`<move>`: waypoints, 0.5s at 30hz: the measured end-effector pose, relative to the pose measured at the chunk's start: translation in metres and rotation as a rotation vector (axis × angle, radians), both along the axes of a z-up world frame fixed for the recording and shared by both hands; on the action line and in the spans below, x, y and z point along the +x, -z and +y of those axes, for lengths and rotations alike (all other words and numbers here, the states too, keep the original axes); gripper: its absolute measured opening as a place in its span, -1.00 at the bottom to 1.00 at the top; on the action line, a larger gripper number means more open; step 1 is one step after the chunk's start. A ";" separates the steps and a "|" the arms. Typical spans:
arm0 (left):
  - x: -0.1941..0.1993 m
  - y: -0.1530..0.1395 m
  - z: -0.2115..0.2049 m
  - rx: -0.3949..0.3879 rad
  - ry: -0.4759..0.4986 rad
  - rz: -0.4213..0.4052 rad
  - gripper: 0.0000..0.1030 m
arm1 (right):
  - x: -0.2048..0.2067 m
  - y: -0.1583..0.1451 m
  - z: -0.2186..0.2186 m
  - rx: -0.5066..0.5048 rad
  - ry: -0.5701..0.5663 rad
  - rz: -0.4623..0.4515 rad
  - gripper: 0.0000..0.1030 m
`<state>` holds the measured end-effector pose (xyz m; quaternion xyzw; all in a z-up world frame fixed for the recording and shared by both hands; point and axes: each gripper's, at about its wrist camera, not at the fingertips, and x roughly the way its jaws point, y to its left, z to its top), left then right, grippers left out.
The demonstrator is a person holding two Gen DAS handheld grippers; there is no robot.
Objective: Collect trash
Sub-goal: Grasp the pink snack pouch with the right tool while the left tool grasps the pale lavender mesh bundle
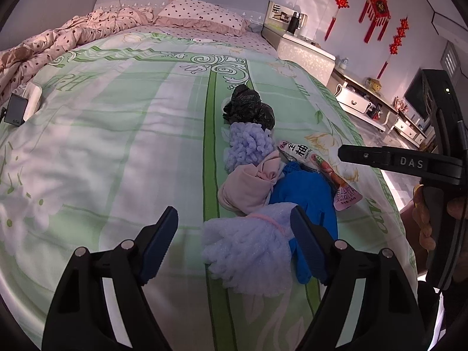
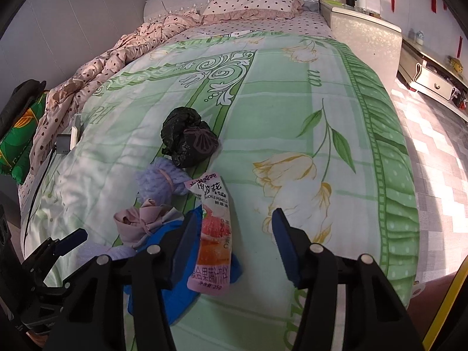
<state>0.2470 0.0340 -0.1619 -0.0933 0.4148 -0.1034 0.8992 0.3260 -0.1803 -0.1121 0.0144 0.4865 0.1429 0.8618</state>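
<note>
Right wrist view: right gripper (image 2: 234, 242) poised above green bedspread (image 2: 292, 111), jaws parted, nothing clamped. Pink snack wrapper (image 2: 212, 234) lying flat on bedspread, partly over blue cloth (image 2: 175, 286), close against inner face of left-hand finger (image 2: 187, 245); right-hand finger standing over bare quilt. Wrapper off-centre in the gap, toward the left-hand finger. Long axis of wrapper running roughly away from camera, along the pointing line of the fingers, printed lower end nearest, torn top end pointing toward black plastic bag (image 2: 187, 137) further up the bed. Contact between wrapper and finger not determinable.

Left wrist view: left gripper (image 1: 234, 242) likewise spread wide, empty, straddling lilac fluffy item (image 1: 248, 251). Same wrapper (image 1: 321, 172) seen well right of and beyond these fingers, lying slantwise. Right gripper (image 1: 389, 161) entering from right edge, tip just beside the wrapper.

Judgement: right hand clearly nearer the wrapper. Likely next step a closing across the wrapper's narrow width. Slight shift leftward advisable to centre it. Risk noted: pinching blue cloth beneath together with the wrapper.
</note>
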 end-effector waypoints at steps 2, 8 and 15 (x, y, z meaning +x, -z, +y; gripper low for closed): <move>0.000 0.001 -0.002 -0.009 0.010 -0.002 0.43 | 0.006 0.006 0.008 -0.017 -0.014 0.006 -0.05; -0.003 0.006 -0.013 -0.032 0.064 0.000 0.23 | 0.021 0.026 0.020 -0.044 -0.040 0.040 -0.23; -0.002 0.008 -0.024 -0.021 0.105 -0.009 -0.05 | 0.029 0.040 0.025 -0.040 -0.050 0.063 -0.49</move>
